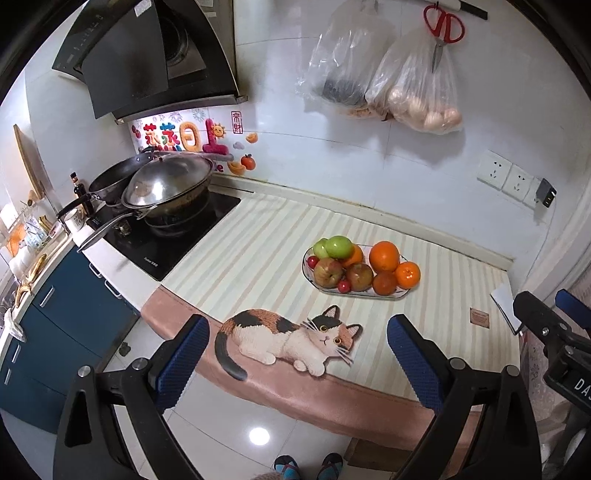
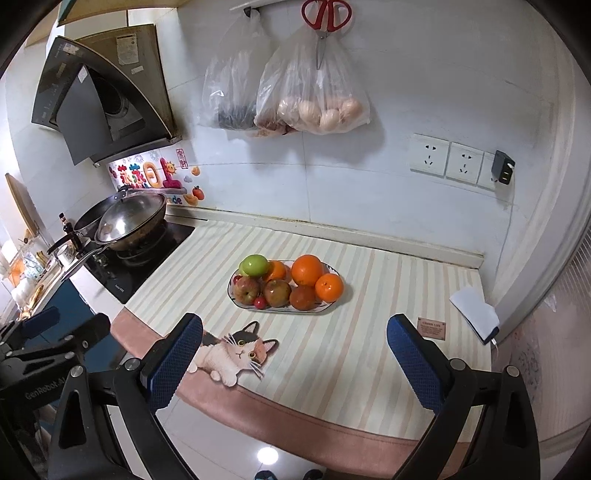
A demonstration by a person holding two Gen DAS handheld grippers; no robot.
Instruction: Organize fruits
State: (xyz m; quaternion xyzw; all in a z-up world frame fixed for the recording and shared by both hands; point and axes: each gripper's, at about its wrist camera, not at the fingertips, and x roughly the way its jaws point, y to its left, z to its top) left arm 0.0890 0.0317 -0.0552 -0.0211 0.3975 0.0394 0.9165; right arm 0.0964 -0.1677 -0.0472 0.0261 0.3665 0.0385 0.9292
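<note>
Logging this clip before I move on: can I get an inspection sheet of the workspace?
Surface: striped mat with a cat picture covers the counter.
Job's things: plate holds green apples, red apples, oranges and small red fruits, all piled together.
Clutter: white notepad at the mat's right end.
Grippers: left tongs and right tongs open, empty, short of the plate.
Cables: nothing seen.
Surroundings: wok on stove, hanging bags, scissors, wall sockets.
</note>
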